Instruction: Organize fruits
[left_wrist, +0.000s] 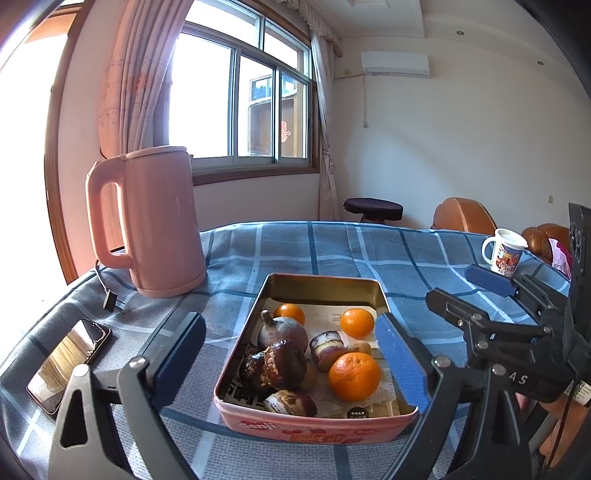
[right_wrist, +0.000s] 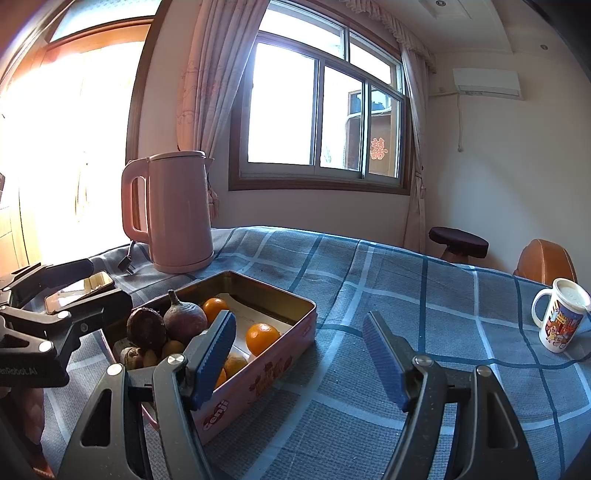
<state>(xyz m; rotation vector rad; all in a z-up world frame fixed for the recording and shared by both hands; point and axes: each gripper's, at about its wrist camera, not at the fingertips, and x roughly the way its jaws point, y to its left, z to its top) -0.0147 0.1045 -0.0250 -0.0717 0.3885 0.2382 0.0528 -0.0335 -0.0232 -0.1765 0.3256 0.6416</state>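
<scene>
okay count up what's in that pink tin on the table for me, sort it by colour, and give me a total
In the pink rectangular metal tin, left wrist view:
Round orange citrus fruits: 3
Dark brown or purple round fruits, whole or cut: 4
Small yellowish pieces, partly hidden: 2
Total: 9; more may lie underneath.

"Genji" on tin (right_wrist: 258, 384) (pink side)

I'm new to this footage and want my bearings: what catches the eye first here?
A pink tin of oranges and dark fruit sits mid-table on the blue plaid cloth. A tall pink kettle stands behind it to the left, by the bright window. A printed mug sits far right.
</scene>
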